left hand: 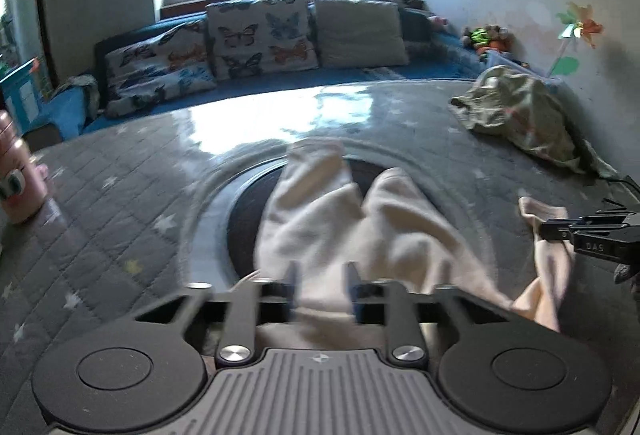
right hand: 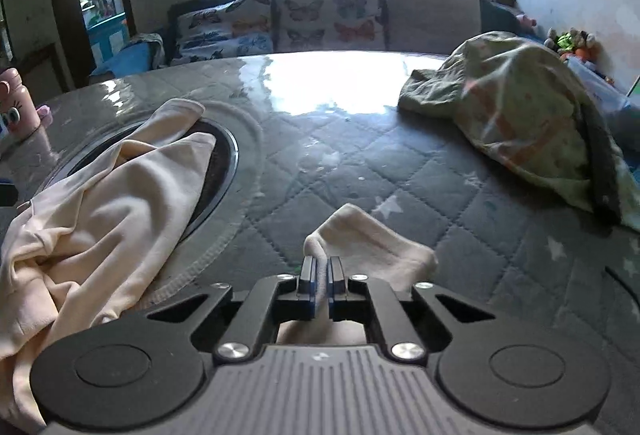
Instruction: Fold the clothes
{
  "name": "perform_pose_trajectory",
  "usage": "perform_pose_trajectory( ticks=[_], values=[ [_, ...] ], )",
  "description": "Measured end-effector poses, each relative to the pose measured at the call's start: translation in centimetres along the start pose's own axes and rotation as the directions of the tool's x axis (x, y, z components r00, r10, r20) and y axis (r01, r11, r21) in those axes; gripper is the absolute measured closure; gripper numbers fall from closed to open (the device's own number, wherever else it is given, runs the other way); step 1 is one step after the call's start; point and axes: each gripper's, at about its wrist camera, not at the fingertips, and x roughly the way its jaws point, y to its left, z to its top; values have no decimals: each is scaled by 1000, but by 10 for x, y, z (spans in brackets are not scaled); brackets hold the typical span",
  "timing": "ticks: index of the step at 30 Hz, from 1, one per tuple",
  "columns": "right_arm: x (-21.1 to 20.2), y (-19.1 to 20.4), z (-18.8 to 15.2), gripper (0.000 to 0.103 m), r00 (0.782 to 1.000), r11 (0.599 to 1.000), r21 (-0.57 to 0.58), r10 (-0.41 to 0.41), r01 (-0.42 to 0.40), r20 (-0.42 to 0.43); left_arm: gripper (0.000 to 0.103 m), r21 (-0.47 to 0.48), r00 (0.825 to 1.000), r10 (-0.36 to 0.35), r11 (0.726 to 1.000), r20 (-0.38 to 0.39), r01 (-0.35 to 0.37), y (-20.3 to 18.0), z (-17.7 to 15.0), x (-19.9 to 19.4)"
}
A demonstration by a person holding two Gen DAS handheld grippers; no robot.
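Note:
A cream garment [left hand: 340, 219] lies rumpled on the grey quilted table cover [left hand: 120, 203], partly over a dark round inset. My left gripper [left hand: 322, 275] has its jaws a little apart with the cream cloth running between them. My right gripper [right hand: 321, 267] is shut on another edge of the cream garment [right hand: 368, 239]; it also shows in the left wrist view [left hand: 560, 229] at the right, pinching cloth. The garment's bulk [right hand: 100, 203] lies to the left in the right wrist view.
A crumpled green patterned garment [right hand: 520, 107] lies at the table's far right, also in the left wrist view [left hand: 516, 111]. A pink bottle [left hand: 16, 171] stands at the left edge. Behind the table is a blue sofa with butterfly cushions [left hand: 260, 35].

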Motion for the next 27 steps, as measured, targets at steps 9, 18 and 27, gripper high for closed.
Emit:
perform_pose_trajectory(
  ticks=[9, 18, 27],
  values=[
    [-39, -17, -10, 99, 997, 999, 32, -21, 19, 68, 45, 2, 1000, -4, 1000, 7, 4, -18, 11, 19],
    [-42, -26, -22, 99, 997, 998, 65, -26, 22, 71, 97, -68, 1000, 0, 998, 24, 2, 6, 6, 15],
    [-35, -24, -22, 99, 997, 997, 70, -34, 29, 73, 101, -153, 999, 3, 988, 51, 5, 37, 3, -6]
  ],
)
